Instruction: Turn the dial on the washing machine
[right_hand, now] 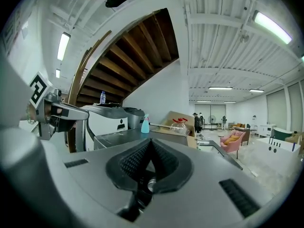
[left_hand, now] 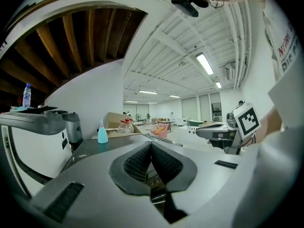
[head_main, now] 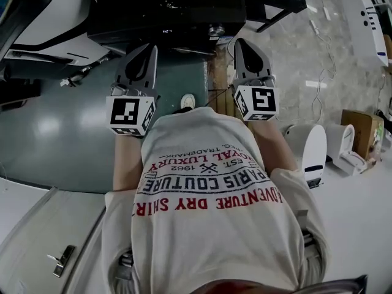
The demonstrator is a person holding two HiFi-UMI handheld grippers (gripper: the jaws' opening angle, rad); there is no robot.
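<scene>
In the head view a dark washing machine point(head_main: 165, 11) stands at the top, beyond both grippers, with a small silvery round dial point(head_main: 215, 30) at its near right corner. My left gripper point(head_main: 149, 49) and right gripper point(head_main: 241, 44) are held side by side in front of the person's chest, pointing toward the machine and apart from it. In the left gripper view the left gripper point(left_hand: 151, 145) is shut, its ribbed pads meeting with nothing between them. The right gripper point(right_hand: 150, 143) is likewise shut and holds nothing. The dial does not show in either gripper view.
A turquoise spray bottle point(right_hand: 145, 124) stands on a grey top beside a cardboard box point(right_hand: 178, 121) with bottles in it. White appliances point(head_main: 315, 149) and another cardboard box point(head_main: 361, 130) sit on the floor at the right. A wooden stair underside point(right_hand: 137, 56) hangs overhead.
</scene>
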